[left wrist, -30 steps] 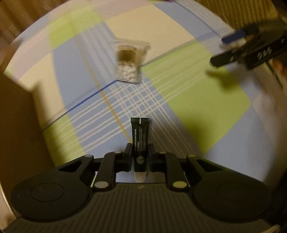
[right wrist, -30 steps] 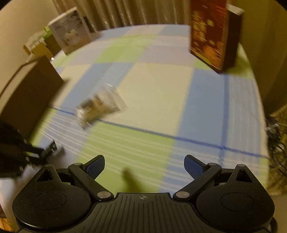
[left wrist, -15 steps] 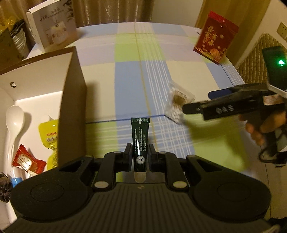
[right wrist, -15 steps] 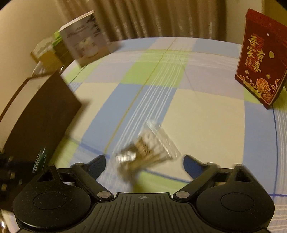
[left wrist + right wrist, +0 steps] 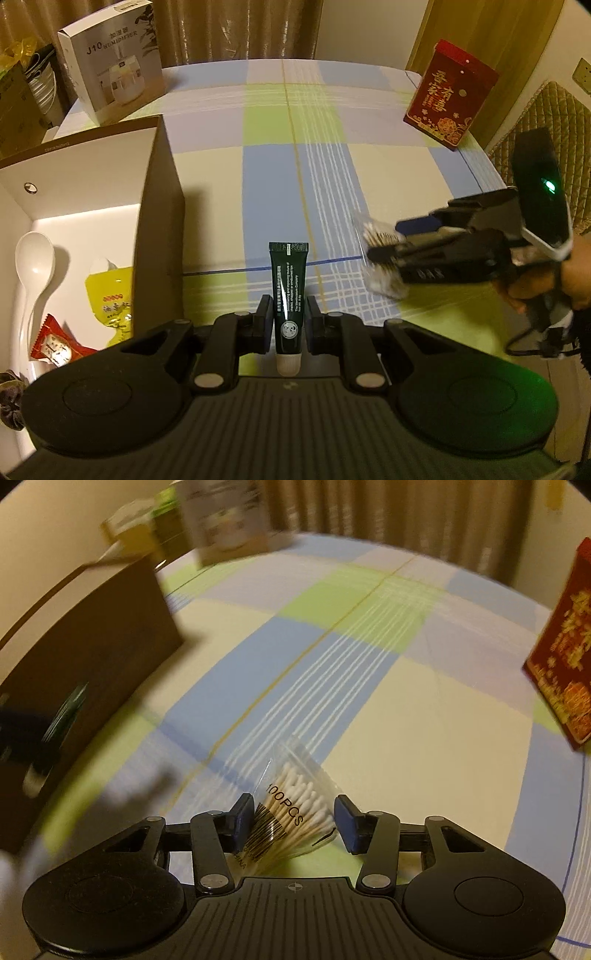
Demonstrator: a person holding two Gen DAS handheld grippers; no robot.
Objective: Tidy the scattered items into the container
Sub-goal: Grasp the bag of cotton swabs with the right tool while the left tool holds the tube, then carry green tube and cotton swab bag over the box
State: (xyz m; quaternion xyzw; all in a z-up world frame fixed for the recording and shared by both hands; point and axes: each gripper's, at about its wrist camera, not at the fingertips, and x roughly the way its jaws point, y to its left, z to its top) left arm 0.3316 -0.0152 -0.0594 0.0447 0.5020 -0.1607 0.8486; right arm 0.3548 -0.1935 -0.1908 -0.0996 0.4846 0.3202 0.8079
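Left claw [image 5: 288, 325] clamped on dark tube [image 5: 288, 284] beside box wall [image 5: 159, 221]; right claw [image 5: 295, 821] just closing around swab bag [image 5: 295, 805].

Under my fingers: table covered by a checked cloth [image 5: 332, 177] in blue, lime green, cream and lilac, white stripe bands and one ochre line running far to near. On it, near left: open cardboard box [image 5: 162, 206], brown outside, white inside, standing on the cloth. Far left: white humidifier carton [image 5: 110, 66], upright near the table's far edge. Far right: red gift box with gold characters and flowers [image 5: 448, 99], upright, close to the right edge. Near right: clear plastic bag of cotton swabs [image 5: 291, 805], printed 100PCS with a barcode, lying on the cream and green squares, well apart from both boxes.
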